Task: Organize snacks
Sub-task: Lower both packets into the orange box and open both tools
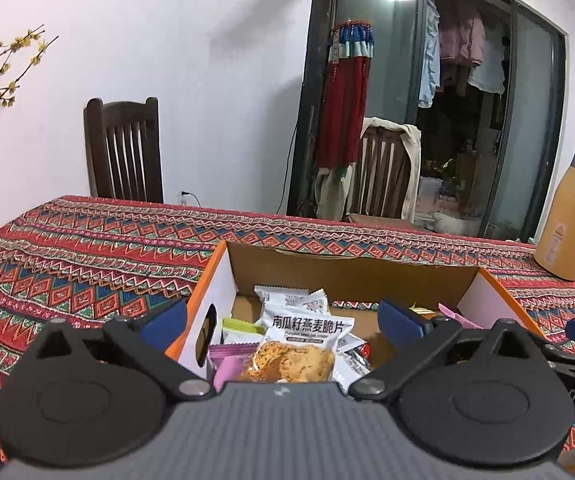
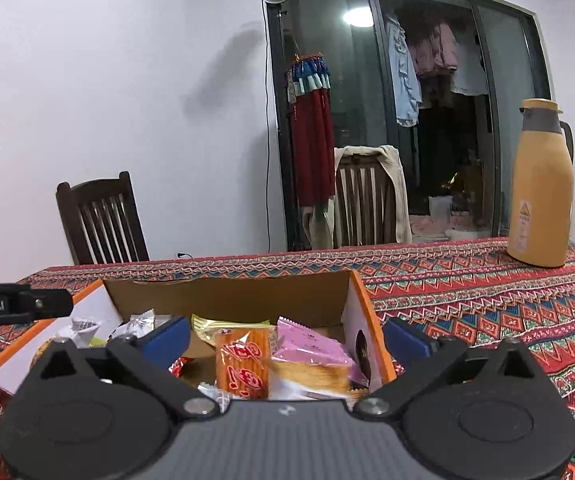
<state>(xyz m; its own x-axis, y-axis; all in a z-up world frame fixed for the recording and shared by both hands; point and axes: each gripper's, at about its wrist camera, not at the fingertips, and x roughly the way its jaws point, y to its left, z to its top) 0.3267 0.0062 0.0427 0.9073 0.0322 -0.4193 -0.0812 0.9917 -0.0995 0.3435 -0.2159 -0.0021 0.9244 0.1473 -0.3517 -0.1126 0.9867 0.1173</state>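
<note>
Both grippers are hovering over the box (image 1: 215, 280) on the desk (image 1: 87, 248), where the snacks (image 1: 307, 332) are lying. Left gripper (image 1: 283, 316) and right gripper (image 2: 287, 334) fingers are standing fully spread, holding nothing. Judged step: release completed; next move is calling for selecting another packet.

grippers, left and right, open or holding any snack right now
Left gripper: open, holding nothing, over the box.
Right gripper: open, holding nothing, over the same box.
</note>
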